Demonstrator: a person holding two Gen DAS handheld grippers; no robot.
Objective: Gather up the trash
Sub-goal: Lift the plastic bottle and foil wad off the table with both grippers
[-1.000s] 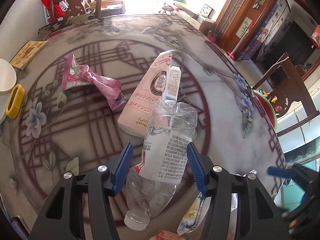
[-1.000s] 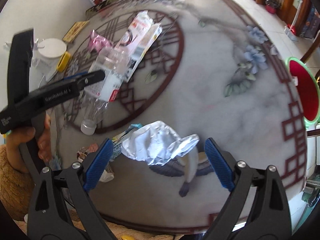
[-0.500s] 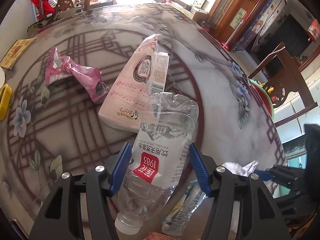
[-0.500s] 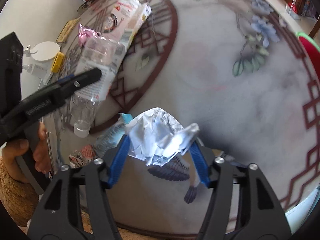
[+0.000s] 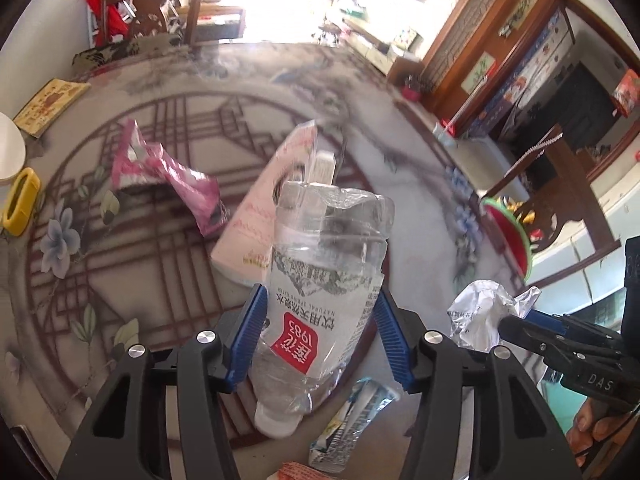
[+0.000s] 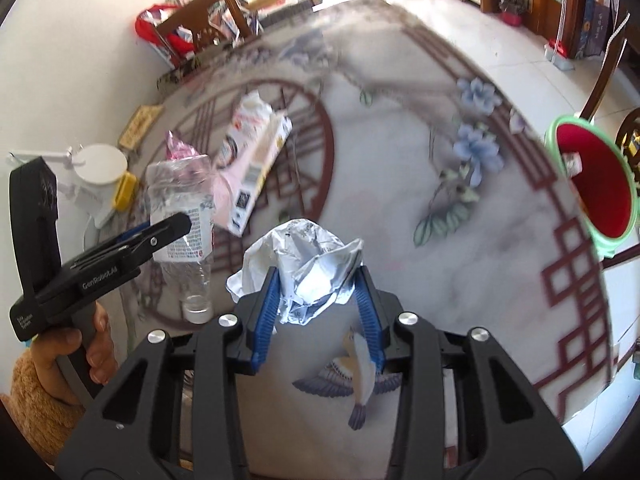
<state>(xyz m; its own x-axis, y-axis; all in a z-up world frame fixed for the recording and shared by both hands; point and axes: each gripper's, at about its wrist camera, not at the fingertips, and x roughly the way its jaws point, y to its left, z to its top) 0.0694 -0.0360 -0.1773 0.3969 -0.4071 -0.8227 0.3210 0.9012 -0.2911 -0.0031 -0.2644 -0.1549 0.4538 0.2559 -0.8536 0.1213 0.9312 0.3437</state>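
The left gripper (image 5: 318, 336), low in the frame's centre, is closing on a crushed clear bottle (image 5: 326, 300), cap toward the camera. The right gripper (image 6: 318, 300), lower centre, is closing on crumpled silver foil (image 6: 308, 264) bulging above its blue pads (image 6: 266, 312).

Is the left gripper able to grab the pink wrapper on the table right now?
Probably not yet. The left gripper is already clamped on the plastic bottle, so the pink wrapper has to wait until it lets go.
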